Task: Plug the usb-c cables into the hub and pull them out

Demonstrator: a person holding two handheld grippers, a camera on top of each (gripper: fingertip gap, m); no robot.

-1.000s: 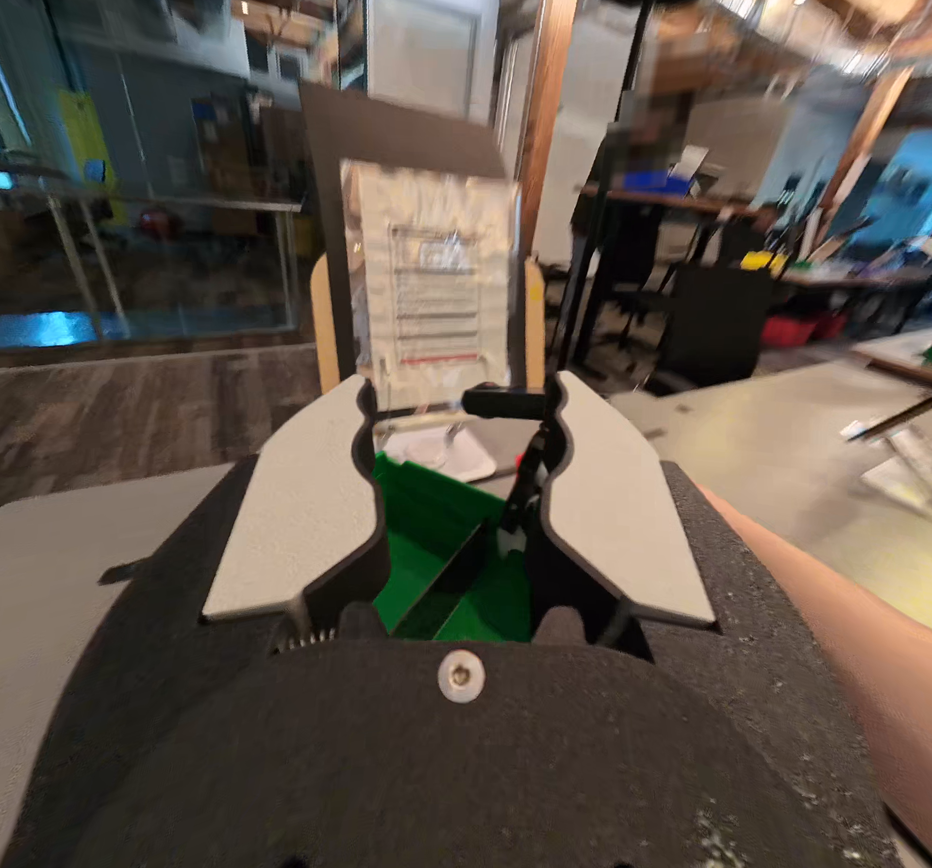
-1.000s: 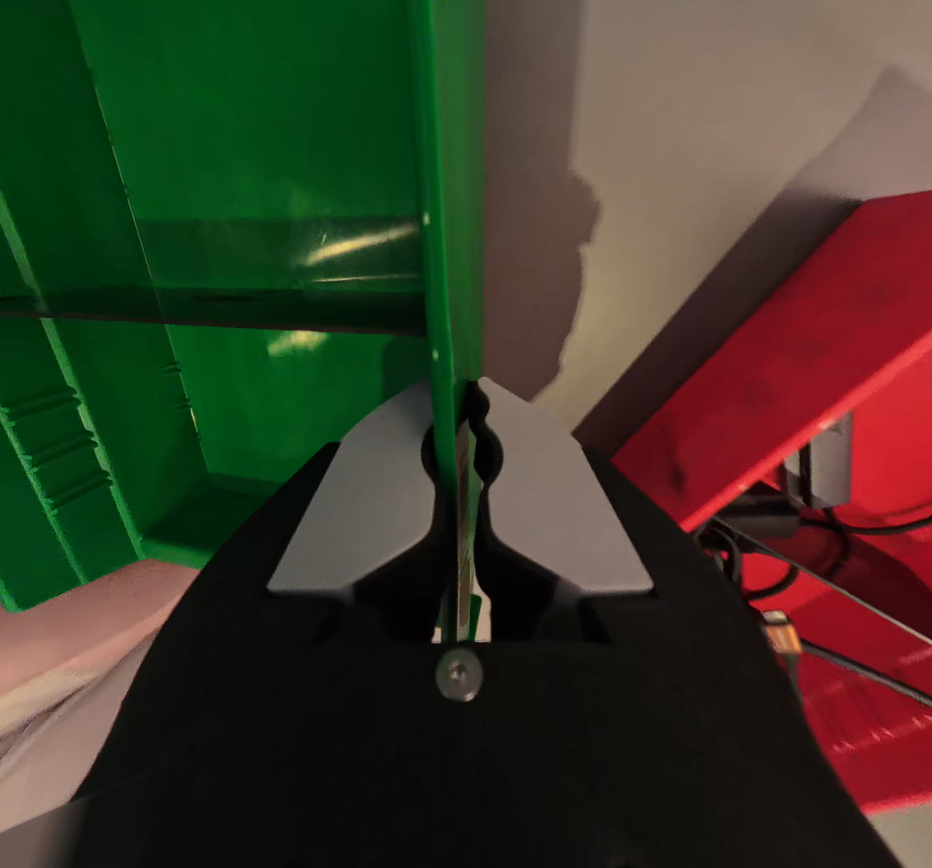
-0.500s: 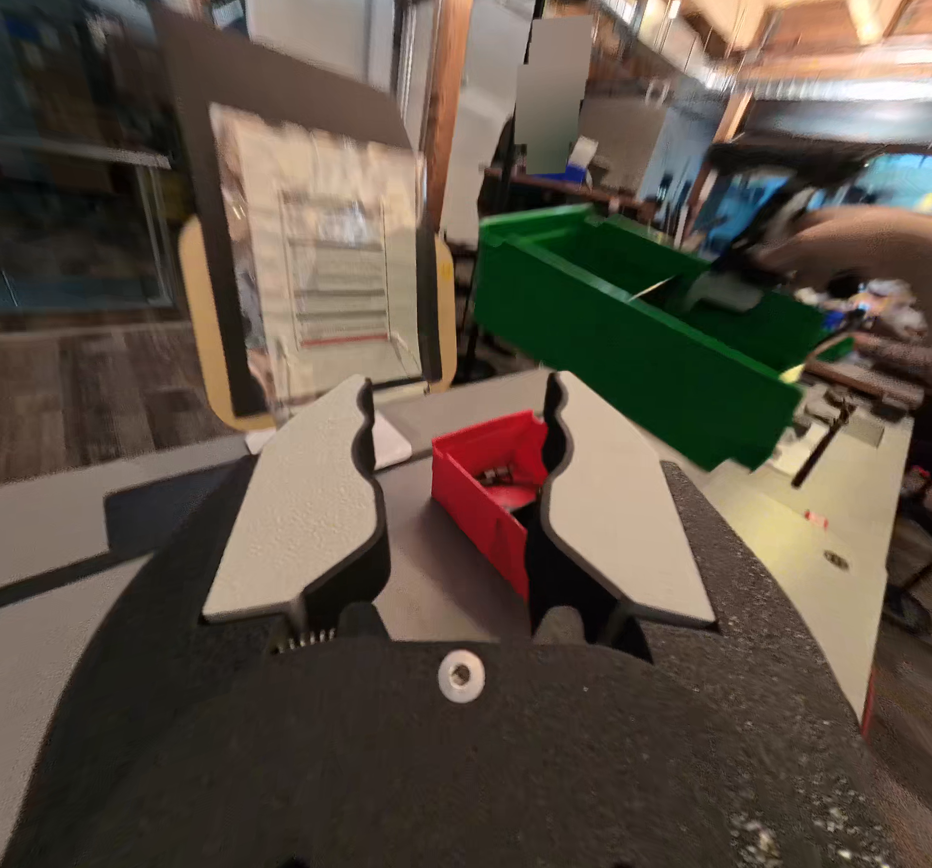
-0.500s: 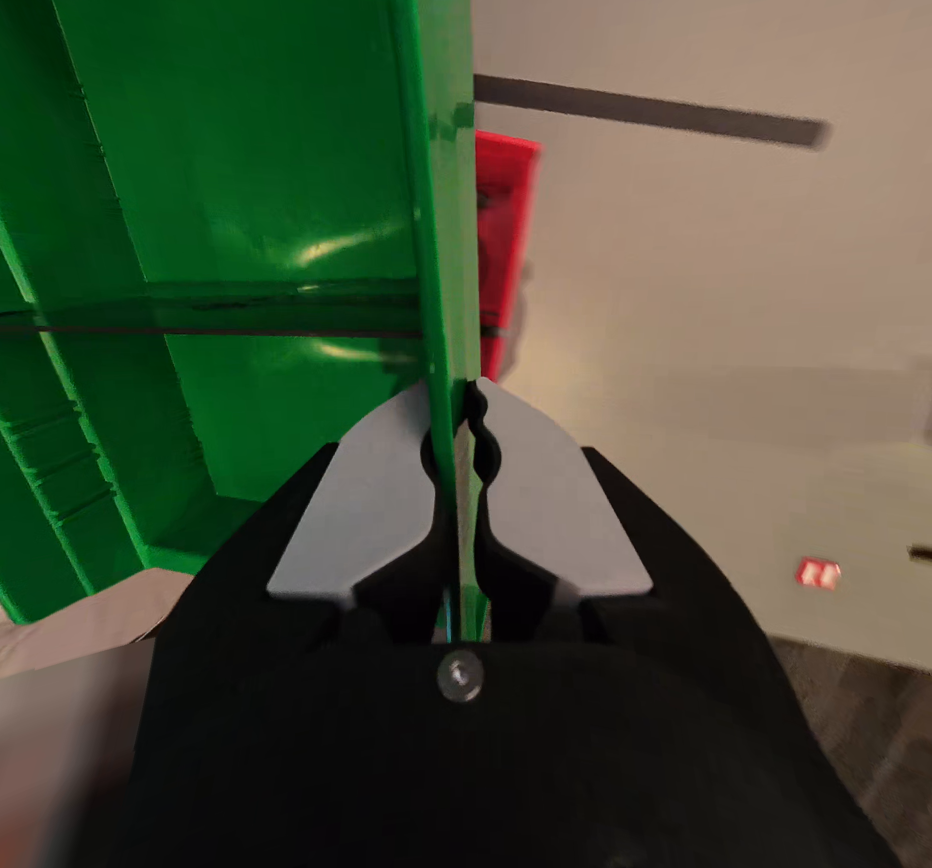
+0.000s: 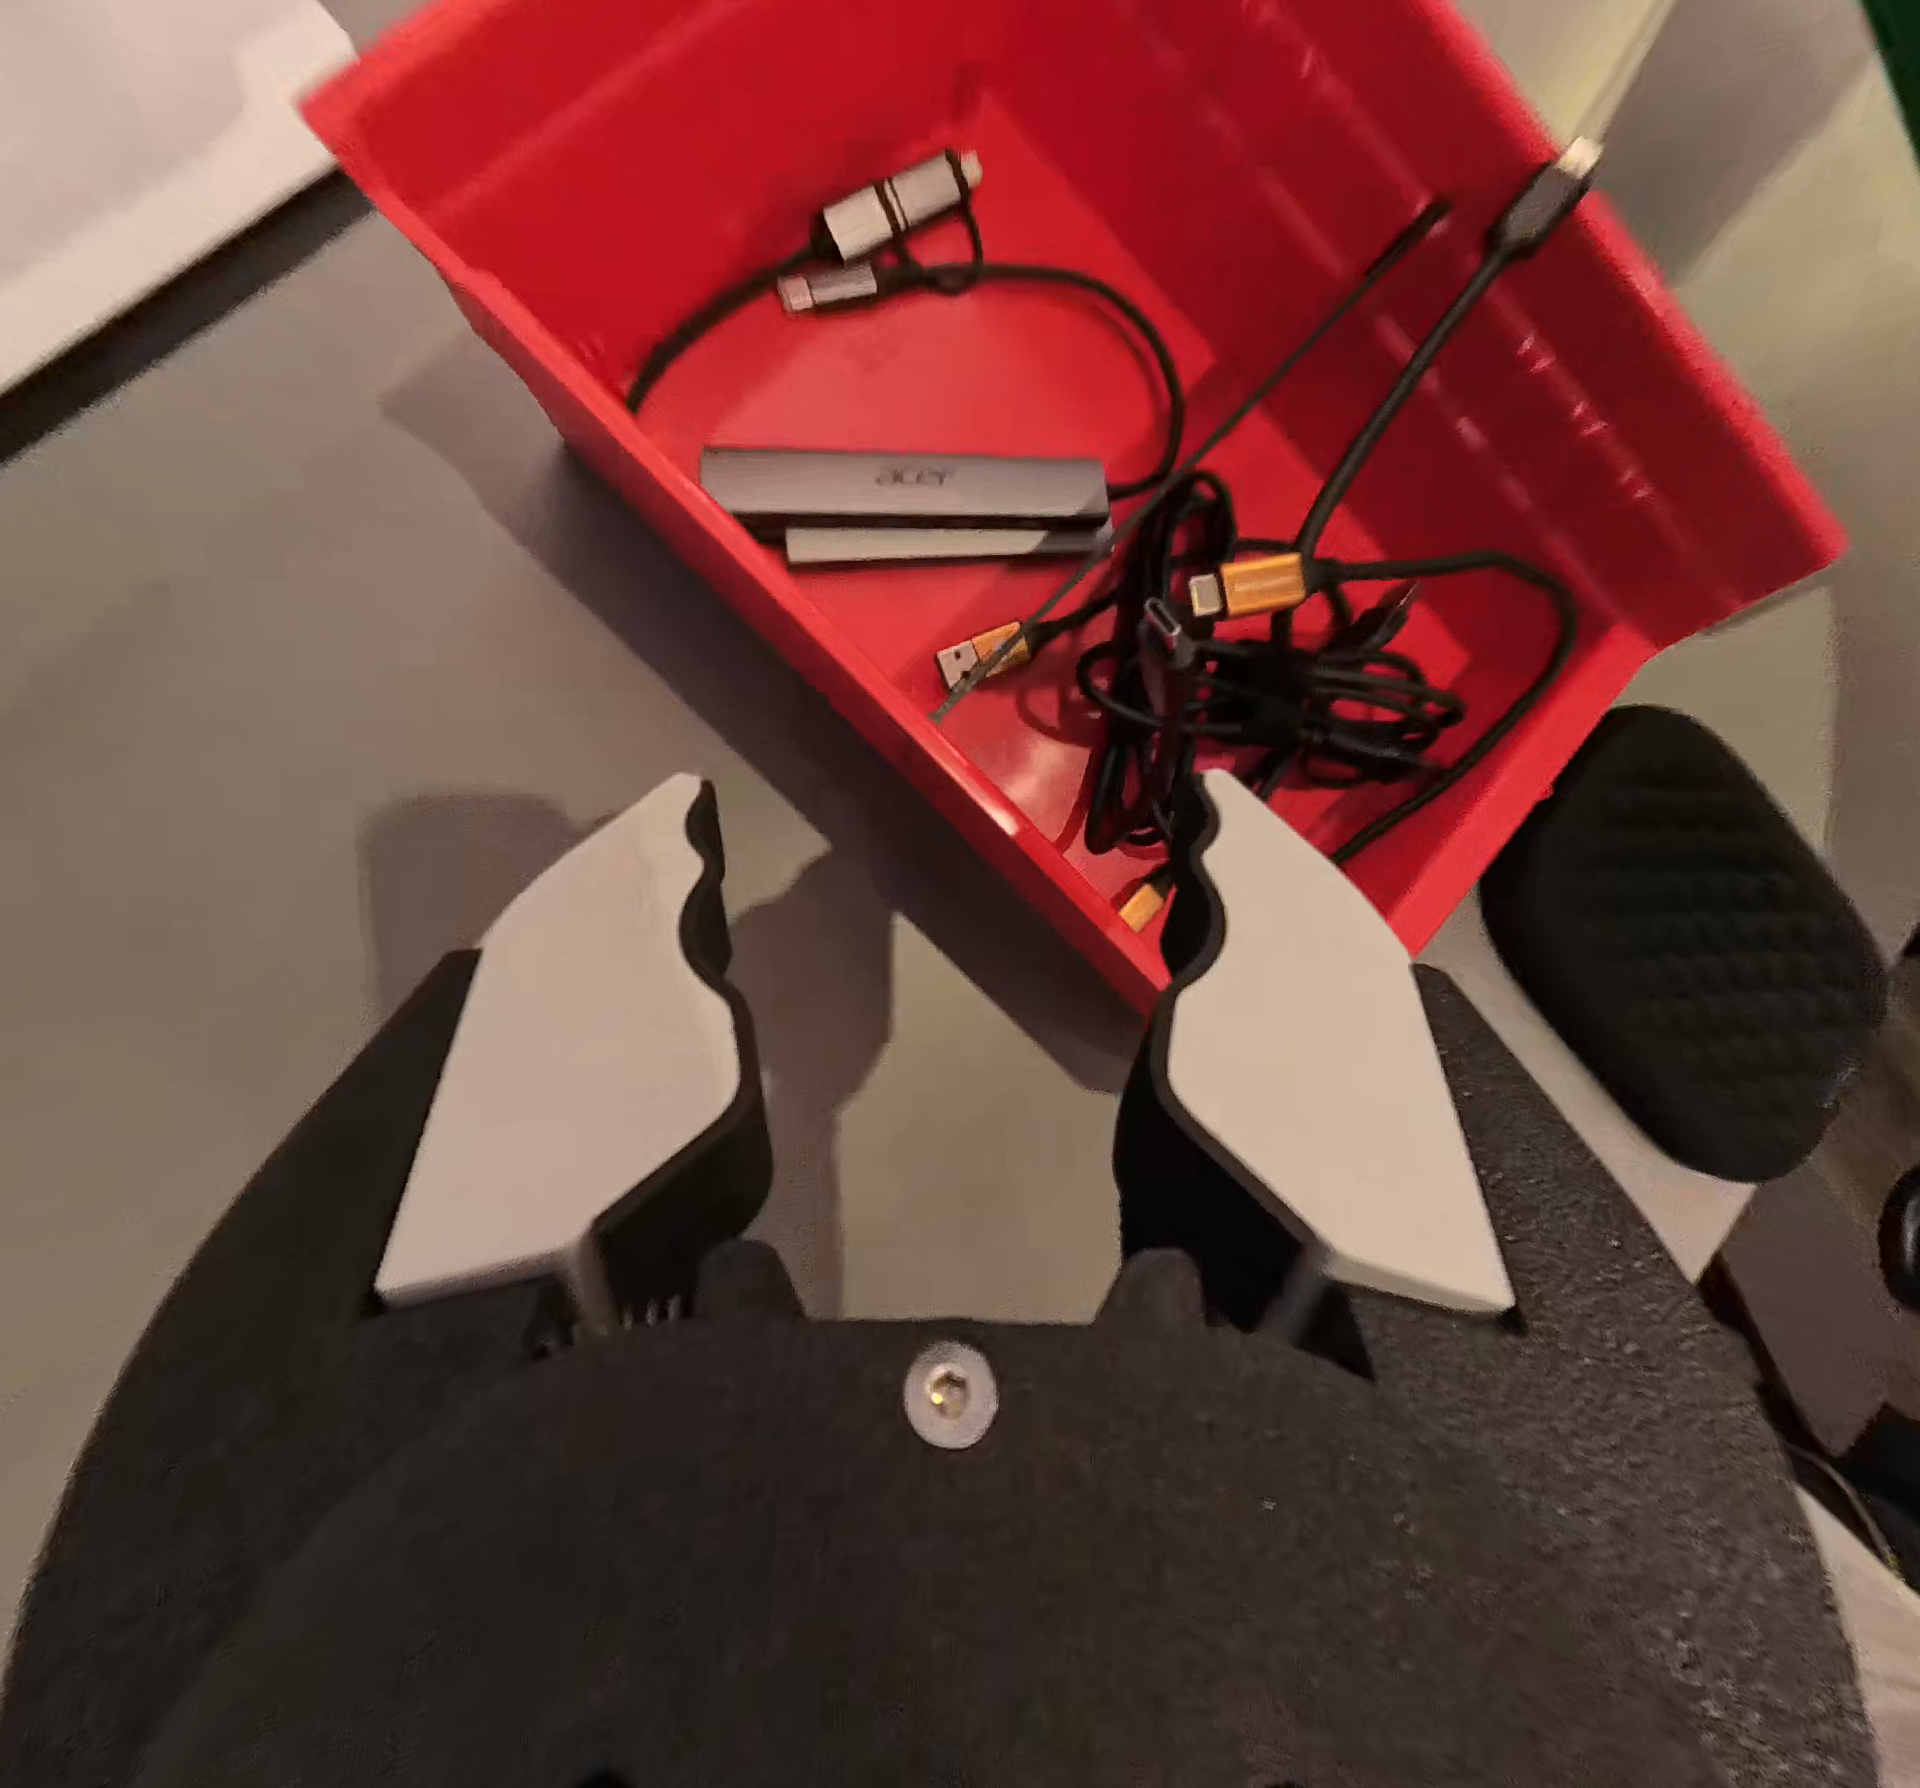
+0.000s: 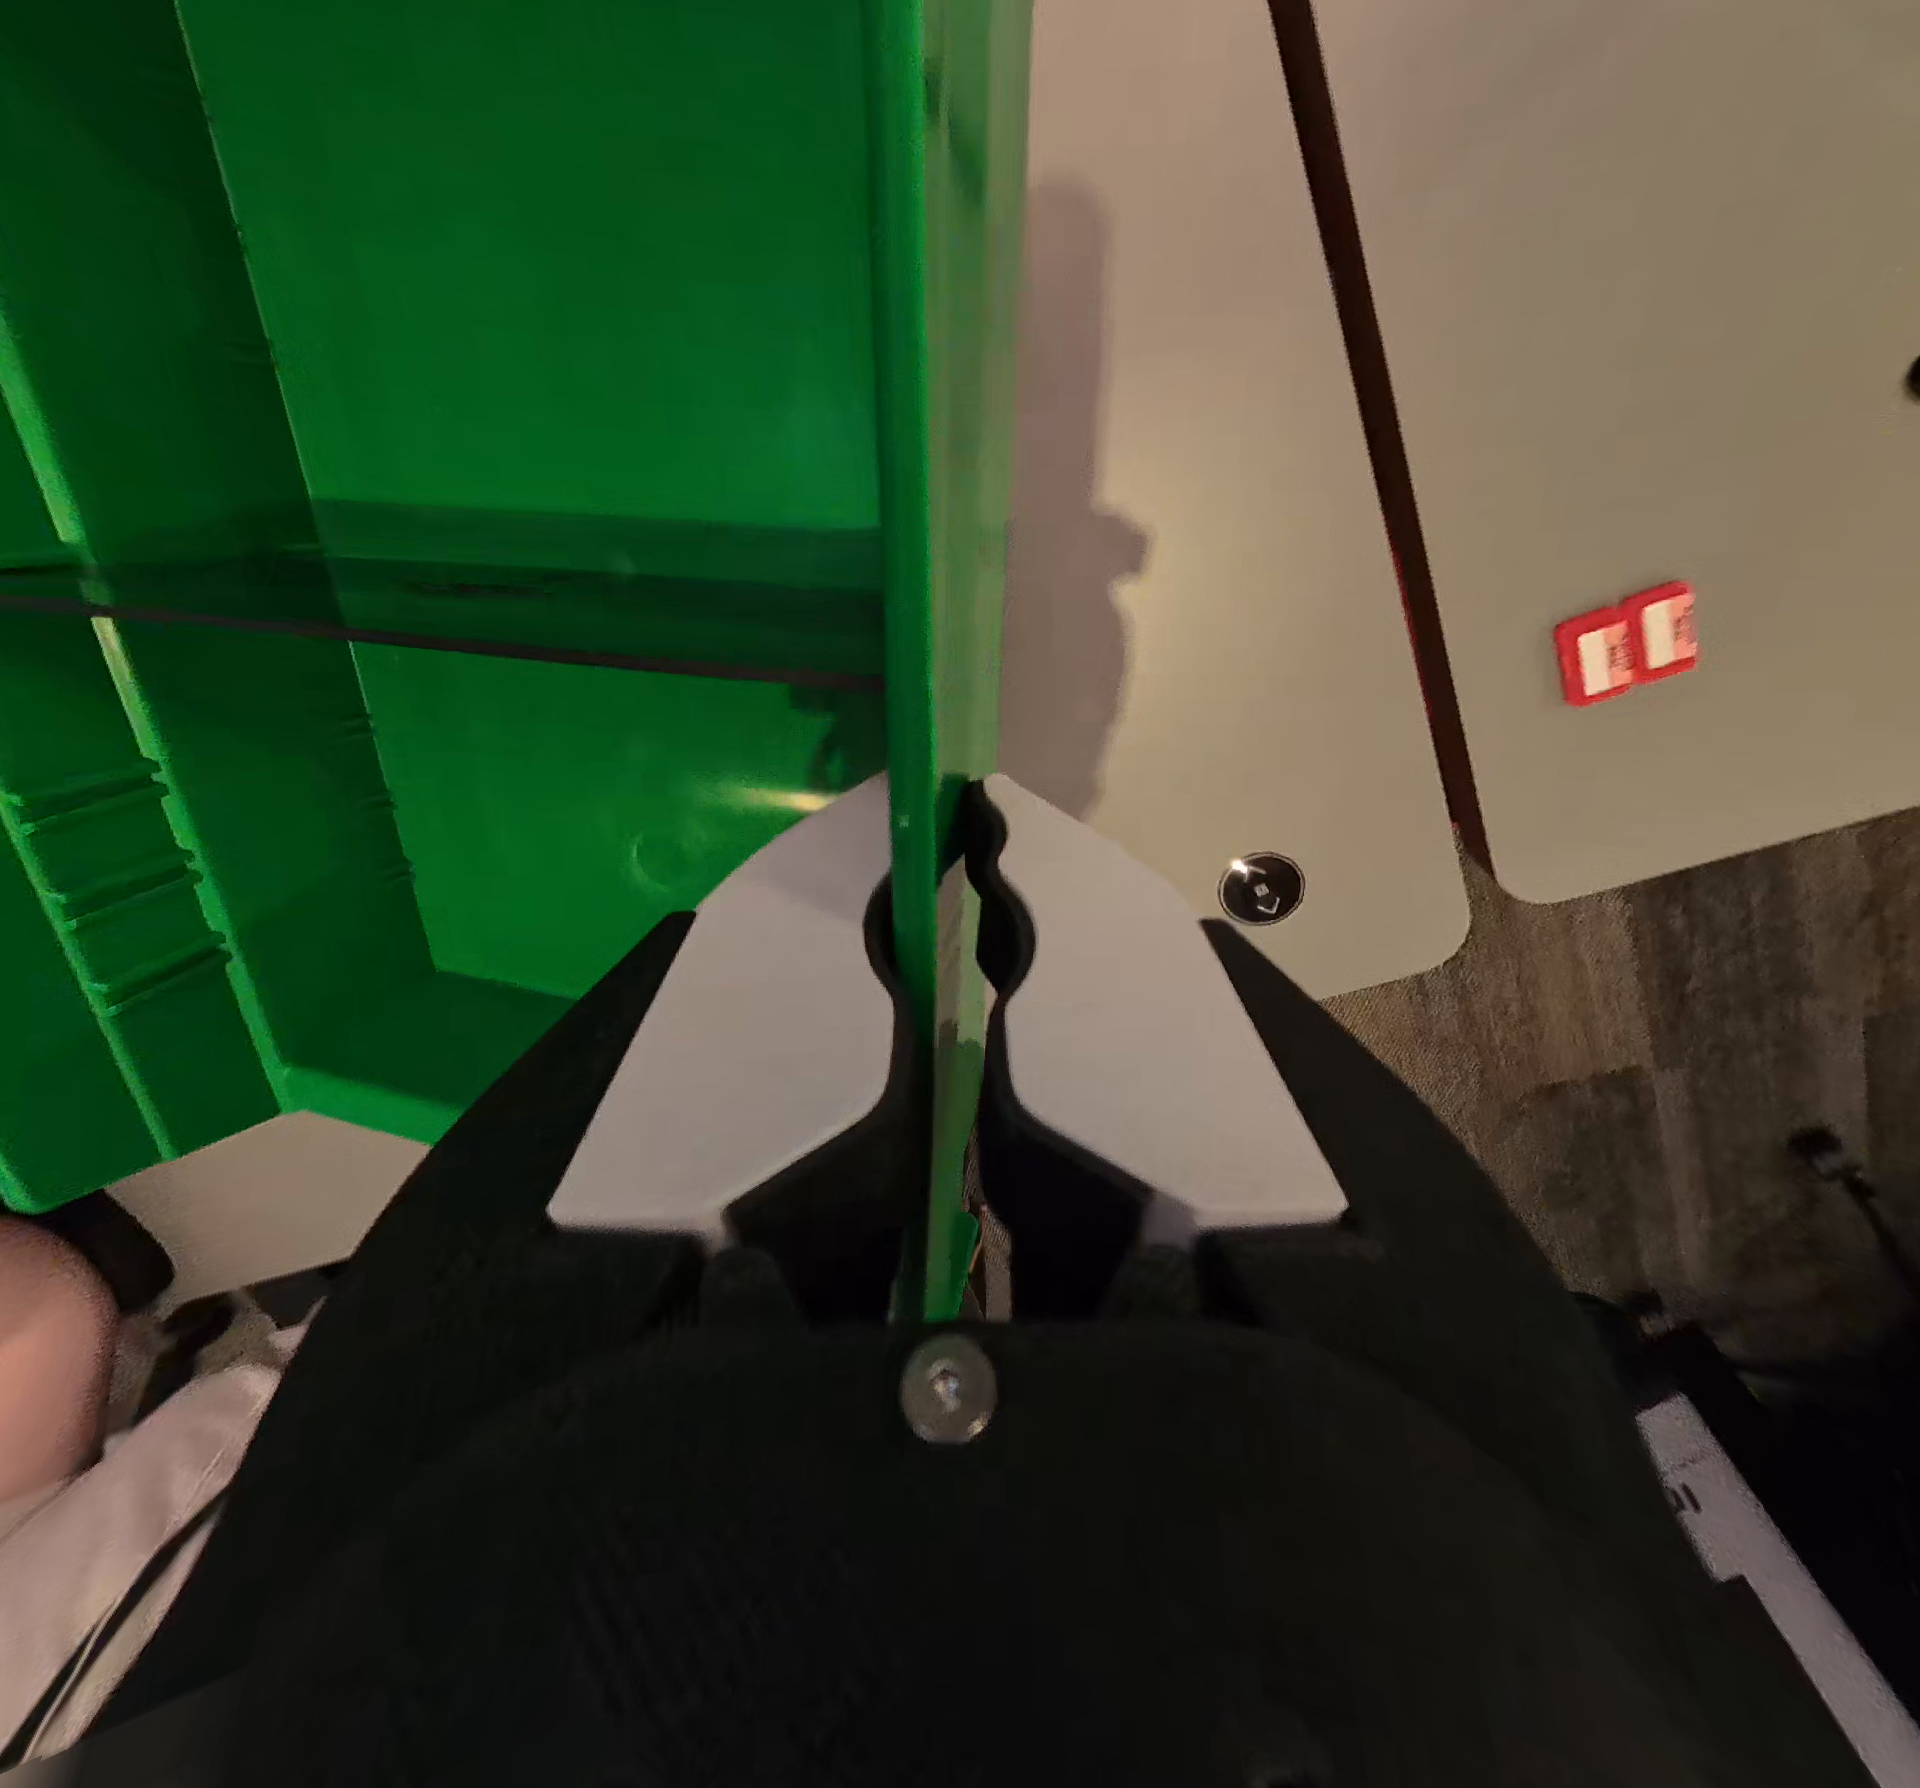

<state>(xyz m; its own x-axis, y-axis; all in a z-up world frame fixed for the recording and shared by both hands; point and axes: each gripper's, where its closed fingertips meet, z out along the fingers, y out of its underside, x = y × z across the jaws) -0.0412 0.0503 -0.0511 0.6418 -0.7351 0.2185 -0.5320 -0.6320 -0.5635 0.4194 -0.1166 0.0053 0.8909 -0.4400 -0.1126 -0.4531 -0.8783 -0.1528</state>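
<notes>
In the left wrist view a red bin (image 5: pixel 644 211) stands on the grey table. In it lie a grey hub (image 5: pixel 899 479) with its own black cable and grey plugs (image 5: pixel 894 206), and a tangle of black cables (image 5: pixel 1257 699) with orange plugs (image 5: pixel 1247 585). One black USB-C plug (image 5: pixel 1548 195) rests on the bin's far wall. My left gripper (image 5: pixel 951 808) is open and empty, above the bin's near corner. My right gripper (image 6: pixel 935 793) is shut on the side wall of a green bin (image 6: pixel 540 284) and holds it above the table.
A black padded object (image 5: pixel 1683 938) sits right of the red bin. White paper (image 5: pixel 114 97) lies at the far left. In the right wrist view a dark seam (image 6: pixel 1351 336) crosses the table, with a red sticker (image 6: pixel 1626 642), a round black insert (image 6: pixel 1259 886), and floor beyond the table's edge. About 50 cm separates my left fingertips from my right. To reach the grey hub (image 5: pixel 899 479) in a straight line is about 15 cm for my left fingers, about 45 cm for my right.
My left gripper has tipped down from facing the room to looking into the red bin. My right gripper has carried the green bin rightward, away from the red bin, toward the table's edge.
</notes>
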